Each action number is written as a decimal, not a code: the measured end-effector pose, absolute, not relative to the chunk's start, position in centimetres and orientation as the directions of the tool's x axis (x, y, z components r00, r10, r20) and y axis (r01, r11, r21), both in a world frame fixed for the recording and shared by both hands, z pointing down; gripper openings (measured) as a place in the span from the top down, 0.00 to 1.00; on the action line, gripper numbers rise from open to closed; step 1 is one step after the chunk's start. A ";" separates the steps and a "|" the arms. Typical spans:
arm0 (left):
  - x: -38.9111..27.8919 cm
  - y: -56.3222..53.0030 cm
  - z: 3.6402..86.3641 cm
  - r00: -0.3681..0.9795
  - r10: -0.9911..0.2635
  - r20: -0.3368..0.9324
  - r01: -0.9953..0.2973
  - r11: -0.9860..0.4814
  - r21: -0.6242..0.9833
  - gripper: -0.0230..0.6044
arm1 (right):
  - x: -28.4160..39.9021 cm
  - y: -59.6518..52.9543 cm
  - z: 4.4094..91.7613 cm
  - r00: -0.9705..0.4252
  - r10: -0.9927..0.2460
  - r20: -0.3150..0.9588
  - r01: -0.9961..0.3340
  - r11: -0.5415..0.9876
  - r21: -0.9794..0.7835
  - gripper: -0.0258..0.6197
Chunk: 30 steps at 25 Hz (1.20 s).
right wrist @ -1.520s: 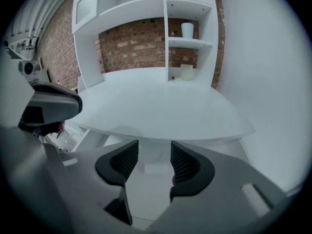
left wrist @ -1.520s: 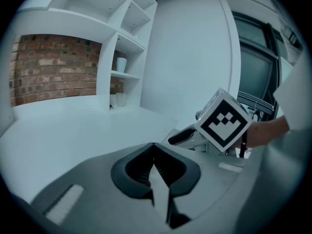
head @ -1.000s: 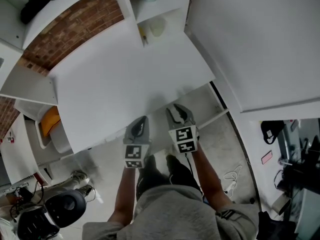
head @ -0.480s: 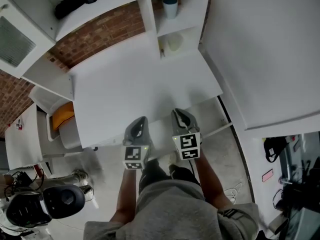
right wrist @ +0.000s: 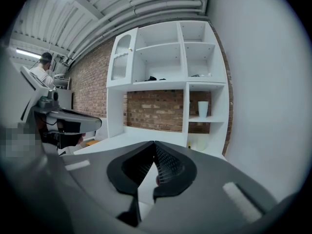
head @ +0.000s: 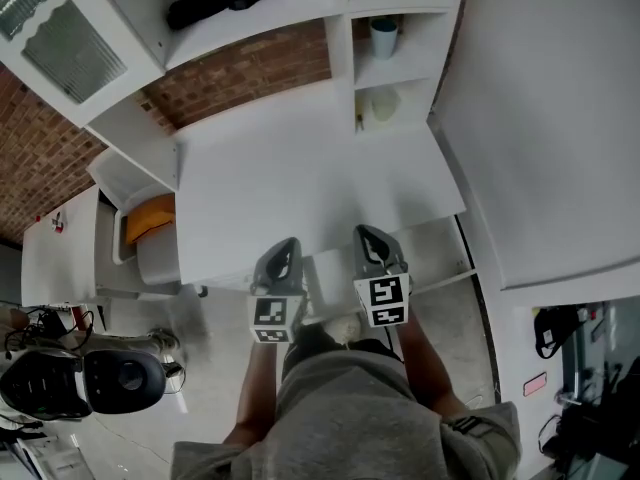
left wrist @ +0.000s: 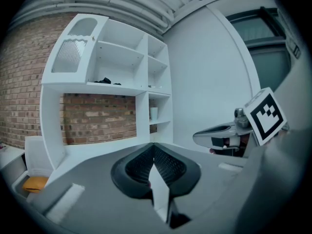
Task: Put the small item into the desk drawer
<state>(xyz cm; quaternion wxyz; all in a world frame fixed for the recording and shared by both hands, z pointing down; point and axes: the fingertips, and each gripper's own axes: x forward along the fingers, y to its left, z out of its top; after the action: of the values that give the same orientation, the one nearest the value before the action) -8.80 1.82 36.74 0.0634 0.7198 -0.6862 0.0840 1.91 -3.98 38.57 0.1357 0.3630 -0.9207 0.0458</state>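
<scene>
Head view: the left gripper [head: 284, 244] and right gripper [head: 370, 232] hang side by side at the worktop's [head: 300, 173] near edge. The left jaws are pressed together and empty; the right jaws have just been closing and now meet on nothing. An orange item [head: 148, 220] lies in an open white compartment [head: 112, 176] at the worktop's left end.

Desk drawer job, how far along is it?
Done: unclear; no open drawer shows in the white rectangular desk. In hand: nothing; the grey left gripper is shut empty, the grey right gripper has just been closing, nothing between its jaws. Left: possibly the whole job.
</scene>
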 end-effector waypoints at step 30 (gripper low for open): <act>-11.7 4.4 36.0 -0.059 -0.978 0.198 -0.998 0.054 -0.033 0.94 | -2.4 -1.3 38.1 -0.793 -0.537 0.290 -0.554 0.832 0.025 0.96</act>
<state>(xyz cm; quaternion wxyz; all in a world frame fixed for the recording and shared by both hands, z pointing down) -11.72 4.44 36.05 0.0609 0.6831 -0.7233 0.0802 -2.40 -1.34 38.14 0.1436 0.2882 -0.9462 0.0307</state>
